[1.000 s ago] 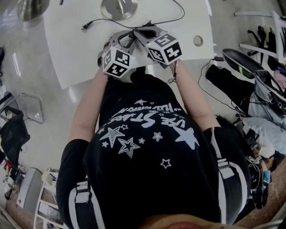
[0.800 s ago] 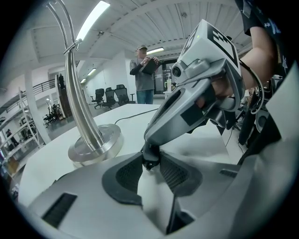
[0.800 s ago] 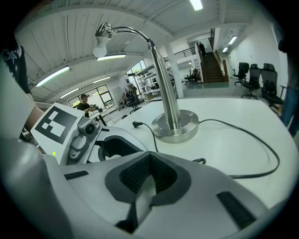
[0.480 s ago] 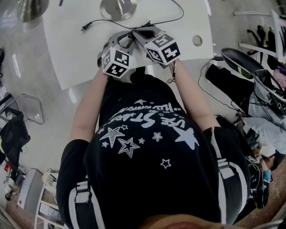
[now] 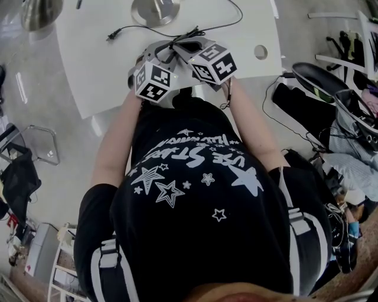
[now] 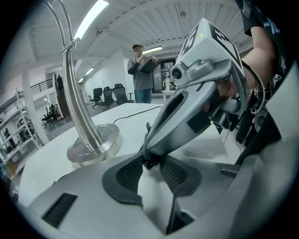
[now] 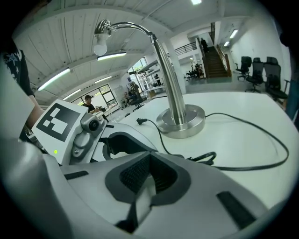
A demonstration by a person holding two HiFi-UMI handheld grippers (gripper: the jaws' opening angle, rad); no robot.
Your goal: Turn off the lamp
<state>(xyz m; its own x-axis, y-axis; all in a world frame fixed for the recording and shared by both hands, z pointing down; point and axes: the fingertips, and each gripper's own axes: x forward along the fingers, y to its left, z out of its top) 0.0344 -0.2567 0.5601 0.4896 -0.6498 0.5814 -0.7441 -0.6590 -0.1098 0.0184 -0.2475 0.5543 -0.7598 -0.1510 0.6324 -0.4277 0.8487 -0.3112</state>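
The lamp's round steel base (image 5: pixel 155 9) stands at the far side of the white table (image 5: pixel 100 71), and its shade (image 5: pixel 41 12) hangs off the left edge. A curved steel stem (image 7: pixel 170 79) carries a white bulb (image 7: pixel 99 47). The black cord (image 5: pixel 136 28) runs from the base toward both grippers, which meet at the table's near edge. My left gripper (image 6: pixel 149 161) (image 5: pixel 170 52) has a small black piece of the cord, the switch (image 6: pixel 148 163), caught between its pad tips. My right gripper (image 7: pixel 149 156) (image 5: pixel 184 42) is shut, its tip resting on that same piece from above.
A loose plug (image 5: pixel 111 36) lies left of the base, and a cord loop (image 7: pixel 208 156) lies just beyond my right jaws. A round hole (image 5: pixel 260 52) sits near the table's right corner. Bags and cables (image 5: pixel 331 100) crowd the floor at right. A person (image 6: pixel 140 70) stands far behind the table.
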